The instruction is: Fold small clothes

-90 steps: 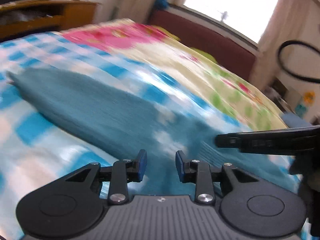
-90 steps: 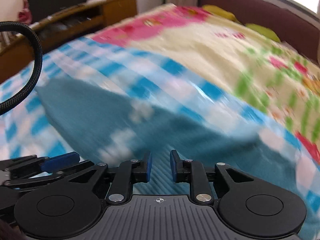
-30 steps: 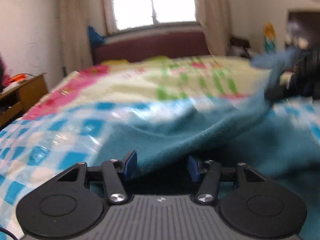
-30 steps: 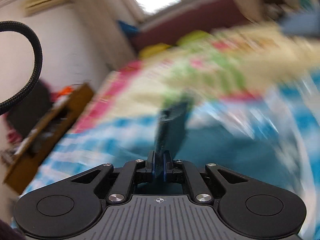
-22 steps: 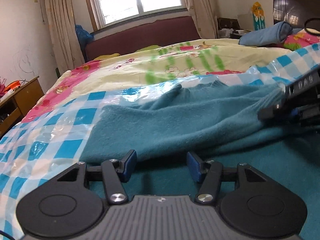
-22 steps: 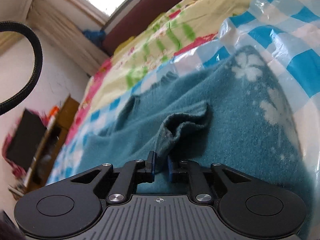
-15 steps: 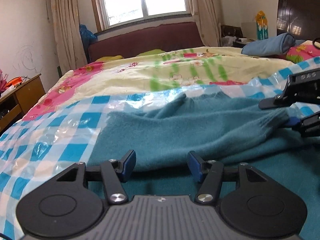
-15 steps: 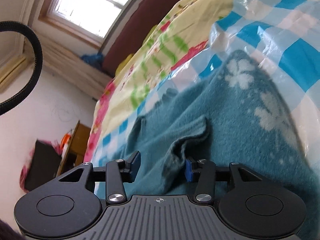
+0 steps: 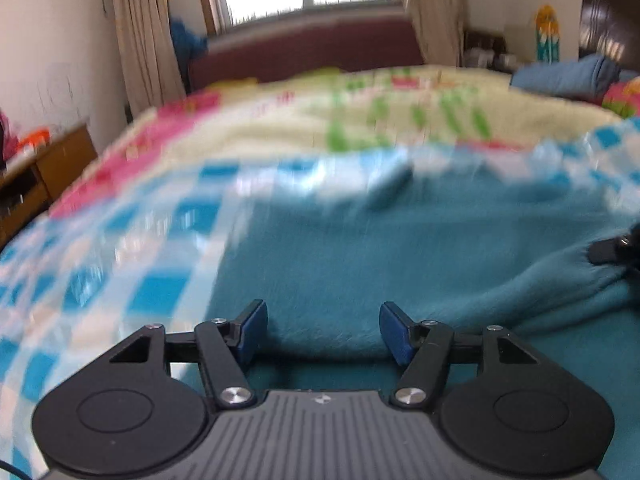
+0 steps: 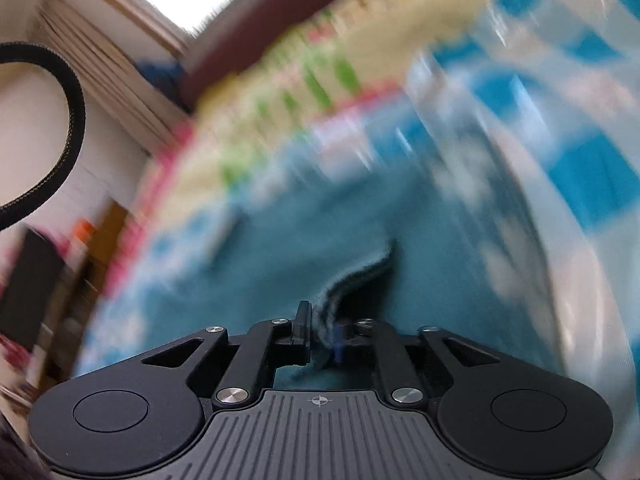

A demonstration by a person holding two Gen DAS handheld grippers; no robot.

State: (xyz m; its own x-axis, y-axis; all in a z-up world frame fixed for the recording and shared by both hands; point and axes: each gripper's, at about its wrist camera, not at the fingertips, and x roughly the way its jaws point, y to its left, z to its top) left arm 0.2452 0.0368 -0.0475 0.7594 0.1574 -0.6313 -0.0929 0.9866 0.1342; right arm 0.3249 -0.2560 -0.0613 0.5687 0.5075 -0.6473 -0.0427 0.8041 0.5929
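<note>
A teal fleece garment [image 9: 400, 256] lies spread on a blue-and-white checked plastic sheet [image 9: 132, 248] on the bed. My left gripper [image 9: 322, 330] is open, low over the garment's near fold, with fabric between but not pinched by the fingers. My right gripper [image 10: 320, 338] is shut on a bunched edge of the teal garment [image 10: 348, 280], which rises from the jaws. The right gripper's tip also shows at the right edge of the left wrist view [image 9: 612, 250]. Both views are motion-blurred.
A floral bedspread [image 9: 360, 120] covers the far bed, with a maroon headboard [image 9: 304, 52] and window behind. A wooden cabinet [image 9: 44, 172] stands at the left. A rolled blue blanket [image 9: 568, 76] lies far right.
My right gripper, open half a second ago, has closed on the bunched garment edge and is moving. My left gripper stays open and has shifted slightly over the fold.
</note>
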